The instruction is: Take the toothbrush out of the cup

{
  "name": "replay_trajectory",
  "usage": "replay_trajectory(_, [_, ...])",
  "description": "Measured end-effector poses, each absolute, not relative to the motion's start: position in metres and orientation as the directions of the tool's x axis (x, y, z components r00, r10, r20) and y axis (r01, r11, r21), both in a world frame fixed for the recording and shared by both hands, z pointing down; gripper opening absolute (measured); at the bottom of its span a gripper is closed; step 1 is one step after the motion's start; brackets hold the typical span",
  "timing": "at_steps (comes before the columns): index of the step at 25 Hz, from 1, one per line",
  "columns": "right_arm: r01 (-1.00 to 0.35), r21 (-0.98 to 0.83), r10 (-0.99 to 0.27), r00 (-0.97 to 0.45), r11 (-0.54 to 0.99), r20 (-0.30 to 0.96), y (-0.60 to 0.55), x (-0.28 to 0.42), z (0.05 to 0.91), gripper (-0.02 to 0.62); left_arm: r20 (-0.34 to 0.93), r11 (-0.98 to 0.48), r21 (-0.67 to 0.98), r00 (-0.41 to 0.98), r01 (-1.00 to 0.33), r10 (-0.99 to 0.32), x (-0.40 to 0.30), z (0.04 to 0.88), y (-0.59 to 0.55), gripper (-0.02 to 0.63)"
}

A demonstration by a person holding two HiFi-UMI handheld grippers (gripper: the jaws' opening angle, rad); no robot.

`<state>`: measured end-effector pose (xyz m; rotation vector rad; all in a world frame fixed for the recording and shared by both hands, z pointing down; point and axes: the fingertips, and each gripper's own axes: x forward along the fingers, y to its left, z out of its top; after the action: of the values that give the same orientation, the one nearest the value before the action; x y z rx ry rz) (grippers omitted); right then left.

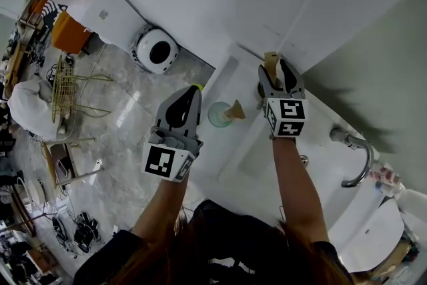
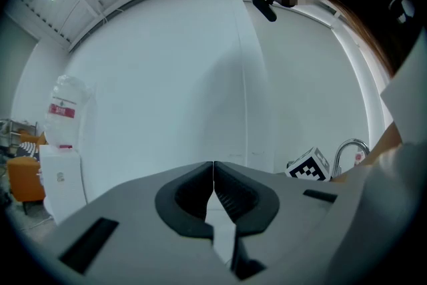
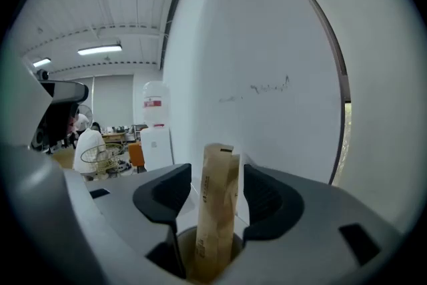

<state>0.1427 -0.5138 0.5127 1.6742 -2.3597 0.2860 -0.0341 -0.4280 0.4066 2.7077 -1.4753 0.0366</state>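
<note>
The paper-wrapped toothbrush stands nearly upright in the cup, its long axis running up and down. It sits directly between the fingers of the right gripper. Those fingers are spread wide and straddle the wrapper with a gap showing on each side, so nothing is pinched yet. The wrapper's top end rises above the finger pads, and its foot is down inside the cup rim. My judgement is that the coming move is to close on the wrapper across its flat width and then draw it straight up along that axis. The cup looks light and could come up with it or tip. The left gripper has its fingers pressed together on nothing and hangs well apart to the left, beyond a second, pale green cup, so the right hand is plainly the nearer one. Both cups sit on the white desk that runs along the wall beside the basin and its chrome faucet. Beyond is a marble-patterned floor, a water dispenser against the white wall and a cluttered workroom further off.
</note>
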Motion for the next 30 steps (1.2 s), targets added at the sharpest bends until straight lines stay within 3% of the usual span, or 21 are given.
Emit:
replay_trajectory(5, [-0.944, -0.018, -0.894, -0.318, 0.33, 0.316, -0.524, 0.14, 0.523, 0.228, 0.054, -0.535, 0.045, 0.537, -0.844, -0.842, -0.035, 0.413, -0.433, 0.02])
replay_trajectory(12, [-0.939, 0.013, -0.904, -0.326, 0.342, 0.278, -0.518, 0.141, 0.51, 0.08, 0.045, -0.536, 0.037, 0.537, -0.844, -0.842, -0.035, 0.41, -0.436, 0.02])
replay_trajectory(22, [-0.939, 0.011, -0.934, -0.341, 0.344, 0.109, -0.494, 0.147, 0.426, 0.066, -0.001, -0.531, 0.026, 0.531, -0.847, -0.847, -0.035, 0.382, -0.417, 0.02])
replay_trajectory(30, [-0.931, 0.045, -0.926, -0.364, 0.361, -0.104, -0.432, 0.158, 0.329, 0.062, -0.061, -0.541, -0.016, 0.541, -0.841, -0.839, -0.028, 0.339, -0.377, 0.02])
